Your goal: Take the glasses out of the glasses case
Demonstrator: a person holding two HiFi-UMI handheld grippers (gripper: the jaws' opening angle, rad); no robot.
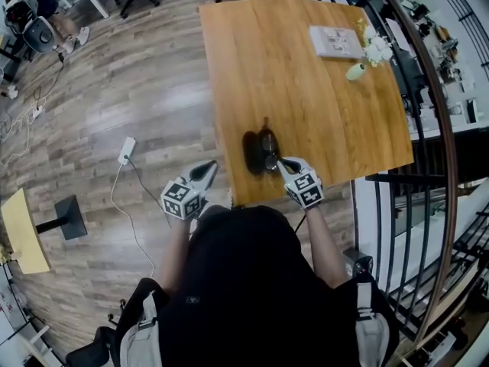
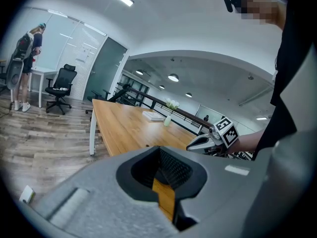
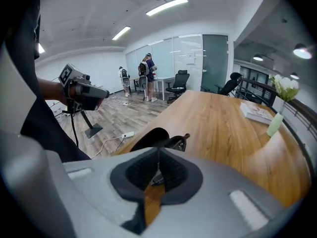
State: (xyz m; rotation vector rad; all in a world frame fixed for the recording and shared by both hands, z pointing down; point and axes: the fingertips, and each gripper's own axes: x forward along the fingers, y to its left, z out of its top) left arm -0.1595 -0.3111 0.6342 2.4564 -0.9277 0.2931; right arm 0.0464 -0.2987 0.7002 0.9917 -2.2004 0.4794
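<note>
Office, glasses not yet out: my right gripper (image 1: 286, 163) hovers just beside the open glasses case (image 1: 250, 153) at the near edge of the wooden surface (image 1: 306, 105), jaws pressed together on nothing. The glasses (image 1: 269, 153) appear to lie in the case's right half, one temple pointing to the far side. My left gripper (image 1: 208, 170), jaws likewise together and empty, hangs off the near left corner, above the plank floor (image 1: 137, 90).

As I judge it, the grasp comes next: spread the right jaws, pinch the frame and lift, perhaps with the left steadying the case.

At the far right sit a booklet (image 1: 336, 41) and a small vase of white flowers (image 1: 357, 70). A black railing (image 1: 428, 105) runs along the right, and a power strip (image 1: 127, 150) lies on the floor.
</note>
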